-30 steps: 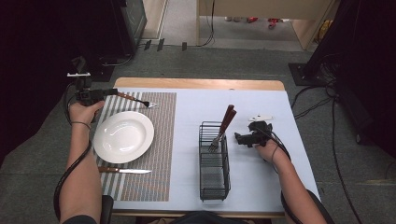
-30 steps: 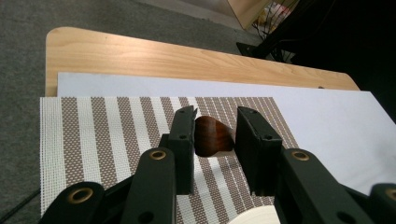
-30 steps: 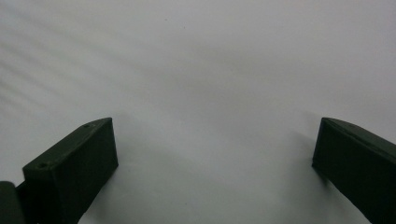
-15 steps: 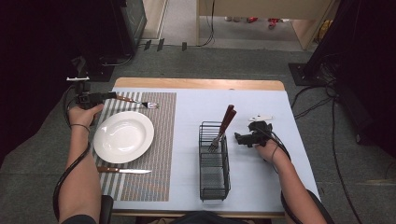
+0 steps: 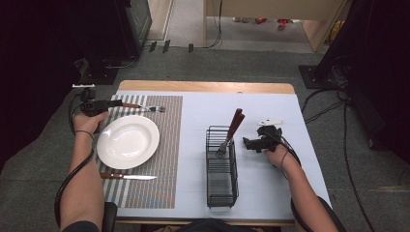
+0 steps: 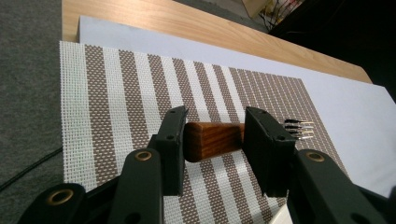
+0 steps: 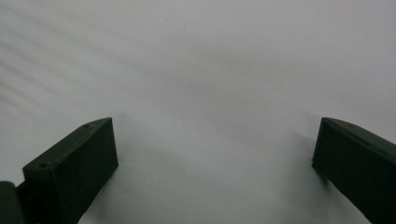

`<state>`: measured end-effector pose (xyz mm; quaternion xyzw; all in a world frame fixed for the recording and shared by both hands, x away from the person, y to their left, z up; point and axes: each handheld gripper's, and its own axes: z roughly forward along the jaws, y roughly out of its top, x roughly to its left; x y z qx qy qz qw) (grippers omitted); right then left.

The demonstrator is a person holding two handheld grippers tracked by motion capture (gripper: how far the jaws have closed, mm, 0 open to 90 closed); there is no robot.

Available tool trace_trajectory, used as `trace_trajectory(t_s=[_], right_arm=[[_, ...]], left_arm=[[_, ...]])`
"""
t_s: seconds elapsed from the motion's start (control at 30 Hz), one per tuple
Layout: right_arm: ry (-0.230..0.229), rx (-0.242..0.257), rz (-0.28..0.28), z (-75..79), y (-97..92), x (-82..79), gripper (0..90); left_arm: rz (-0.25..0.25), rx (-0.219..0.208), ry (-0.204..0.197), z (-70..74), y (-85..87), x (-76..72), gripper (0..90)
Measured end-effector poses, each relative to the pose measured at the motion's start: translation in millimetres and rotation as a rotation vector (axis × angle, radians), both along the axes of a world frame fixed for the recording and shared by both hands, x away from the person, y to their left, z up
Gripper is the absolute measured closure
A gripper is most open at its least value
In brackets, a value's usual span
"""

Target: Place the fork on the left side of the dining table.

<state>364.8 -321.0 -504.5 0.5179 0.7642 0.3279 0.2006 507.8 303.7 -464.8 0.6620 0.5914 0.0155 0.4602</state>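
A place setting is being laid on the striped mat. The plate sits at its middle and the knife lies on the mat on the plate's near side. The fork now lies flat on the mat beyond the plate, tines pointing toward the middle of the surface.

The left tool has just been opening: its jaws stand a little apart on either side of the fork's wooden handle, with a gap showing at the left jaw — the grip looks released, so this piece seems placed.

The right tool rests on the white surface beside the wire basket, jaws wide and holding nothing. At least one fork still stands in the basket — judging by that, more may be left to set out.
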Motion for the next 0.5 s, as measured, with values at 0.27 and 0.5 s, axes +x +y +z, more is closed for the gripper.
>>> trace_trajectory(t_s=[0.27, 0.5], right_arm=[[0.000, 0.000, 0.000, 0.0, 0.0, 0.0, 0.0], [0.000, 0.000, 0.000, 0.0, 0.0, 0.0, 0.0]], left_arm=[[0.000, -0.008, 0.016, -8.4, 1.6, 1.6, 58.9], [0.004, 0.056, 0.024, -7.0, -0.6, 3.9, 56.8]])
